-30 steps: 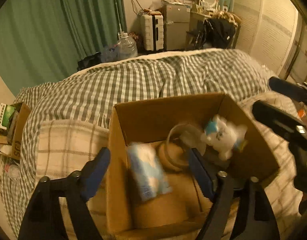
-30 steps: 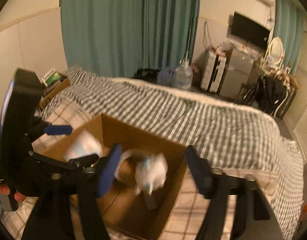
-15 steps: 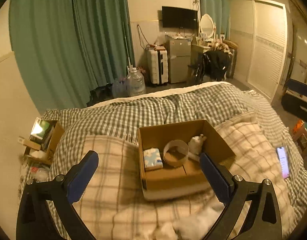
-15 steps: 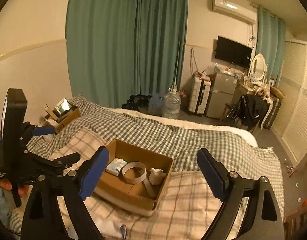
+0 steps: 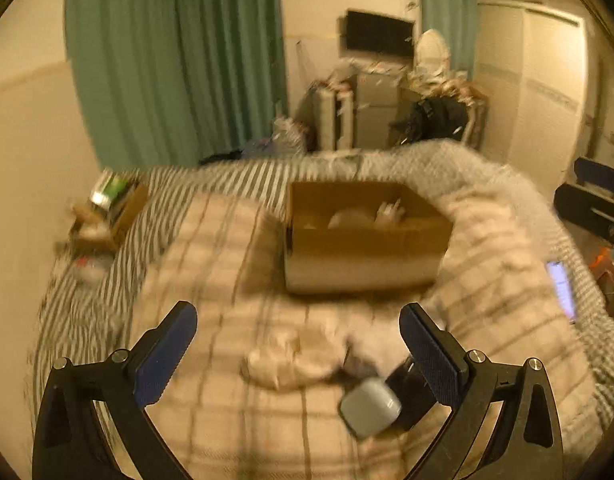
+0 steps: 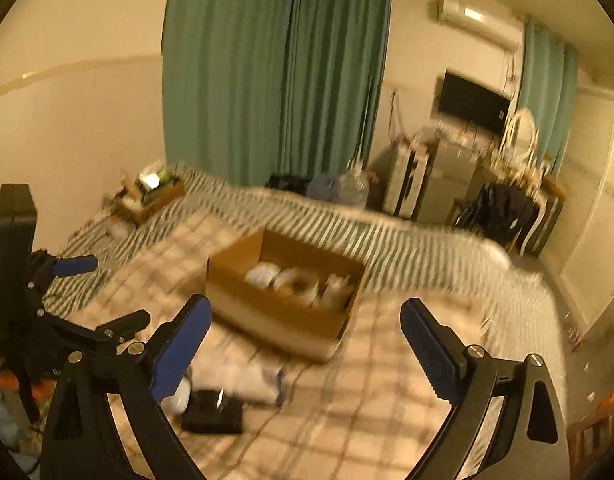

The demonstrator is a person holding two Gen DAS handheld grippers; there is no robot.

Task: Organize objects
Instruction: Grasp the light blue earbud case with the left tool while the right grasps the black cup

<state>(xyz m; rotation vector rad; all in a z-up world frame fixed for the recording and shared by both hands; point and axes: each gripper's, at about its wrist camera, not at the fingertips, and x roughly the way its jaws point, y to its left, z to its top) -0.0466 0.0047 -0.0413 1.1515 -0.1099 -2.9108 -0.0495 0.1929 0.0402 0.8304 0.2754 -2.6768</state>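
A cardboard box (image 5: 367,240) stands on the plaid blanket of the bed and holds a tissue pack, a tape ring and a white plush toy; it also shows in the right wrist view (image 6: 283,304). My left gripper (image 5: 297,354) is open and empty above loose items near the bed's front: a crumpled white cloth (image 5: 291,356), a small grey-white case (image 5: 369,408) and a black object (image 5: 407,396). My right gripper (image 6: 305,346) is open and empty, in front of the box. The black object (image 6: 213,412) and the cloth (image 6: 235,380) lie at its lower left. Both views are blurred.
A phone (image 5: 561,288) lies on the blanket at the right. A small cardboard box with clutter (image 5: 107,216) sits at the bed's left edge by the wall. Green curtains, a suitcase and a dresser stand beyond the bed. The left gripper's body (image 6: 15,304) fills the right view's left side.
Both grippers have pulled back from the box and dropped lower toward the bed's front. The loose cloth, case and black object have come into view. Both stay open.
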